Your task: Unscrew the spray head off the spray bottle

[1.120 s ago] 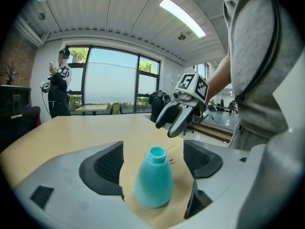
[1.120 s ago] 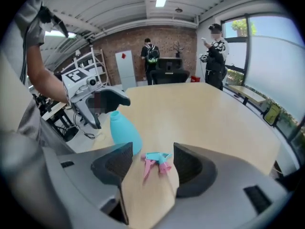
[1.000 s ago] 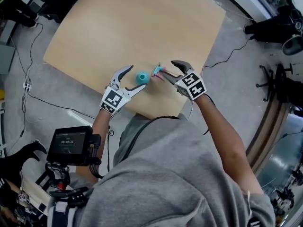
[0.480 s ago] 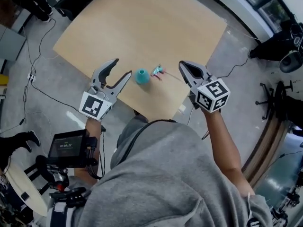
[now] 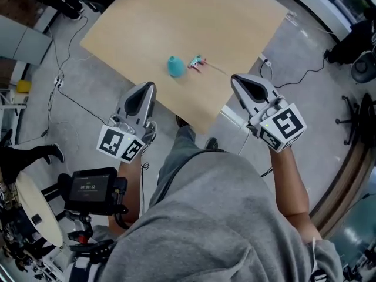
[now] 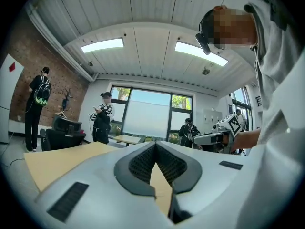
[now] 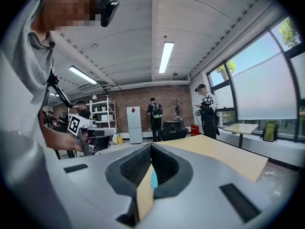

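A small teal spray bottle [image 5: 175, 66] stands on the tan table [image 5: 176, 22] near its front edge. The pink and teal spray head [image 5: 196, 63] lies just right of it, separate, its thin tube trailing to the right. My left gripper [image 5: 149, 87] is shut and empty, held over the floor in front of the table edge. My right gripper [image 5: 237, 79] is likewise shut on nothing, off the table's front right. In the right gripper view a sliver of the teal bottle [image 7: 152, 178] shows behind the shut jaws. In the left gripper view the jaws meet with only table behind them.
Cables [image 5: 64, 93] run over the grey floor left of the table. A screen on a stand [image 5: 91, 187] sits at the lower left. Chairs and dark gear [image 5: 358, 51] stand at the right. Several people [image 6: 101, 123] stand in the room beyond the table.
Both grippers have drawn back from the bottle and spray head, off the table edge toward the person. The left jaws closed; the right jaws had closed earlier. Bottle and head stayed put.
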A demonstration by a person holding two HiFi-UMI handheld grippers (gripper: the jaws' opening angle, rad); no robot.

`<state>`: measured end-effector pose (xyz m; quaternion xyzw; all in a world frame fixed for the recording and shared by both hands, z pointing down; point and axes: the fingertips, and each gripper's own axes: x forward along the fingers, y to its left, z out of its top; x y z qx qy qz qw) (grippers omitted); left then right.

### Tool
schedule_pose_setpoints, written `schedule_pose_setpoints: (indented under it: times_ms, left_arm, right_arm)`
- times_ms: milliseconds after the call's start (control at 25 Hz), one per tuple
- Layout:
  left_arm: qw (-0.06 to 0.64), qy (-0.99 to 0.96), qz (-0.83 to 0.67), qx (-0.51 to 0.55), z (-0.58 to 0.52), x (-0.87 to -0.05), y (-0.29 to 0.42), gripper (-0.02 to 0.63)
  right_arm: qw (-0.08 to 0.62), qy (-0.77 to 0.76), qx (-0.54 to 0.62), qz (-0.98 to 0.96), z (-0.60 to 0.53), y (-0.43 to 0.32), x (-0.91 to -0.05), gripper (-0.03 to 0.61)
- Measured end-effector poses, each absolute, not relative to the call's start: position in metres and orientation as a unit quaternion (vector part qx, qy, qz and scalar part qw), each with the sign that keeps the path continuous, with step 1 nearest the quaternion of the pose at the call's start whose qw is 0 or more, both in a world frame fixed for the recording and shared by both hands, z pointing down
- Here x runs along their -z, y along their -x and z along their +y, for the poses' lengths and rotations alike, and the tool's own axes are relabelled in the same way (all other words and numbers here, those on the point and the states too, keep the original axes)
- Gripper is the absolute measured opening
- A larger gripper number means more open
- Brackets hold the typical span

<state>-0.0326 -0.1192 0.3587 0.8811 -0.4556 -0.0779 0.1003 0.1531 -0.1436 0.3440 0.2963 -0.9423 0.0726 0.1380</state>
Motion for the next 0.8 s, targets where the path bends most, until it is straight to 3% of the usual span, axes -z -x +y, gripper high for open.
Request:
schedule_pose_setpoints:
  times_ms: [120, 800]
  left_arm:
    - [0.147, -0.891, -0.416, 0.107, -0.158, -0.378, 0.03, 0.005]
    - [0.087, -0.939, -0.33, 0.045, -0.195, -0.362, 0.009, 0.005]
  right_arm:
    - [0.183, -0.328, -0.087, -0.923, -0.166, -0.151, -0.35, 0.006]
    - [0.145, -0.407, -0.03, -0.901, -0.179, -0.155, -0.309, 0.006]
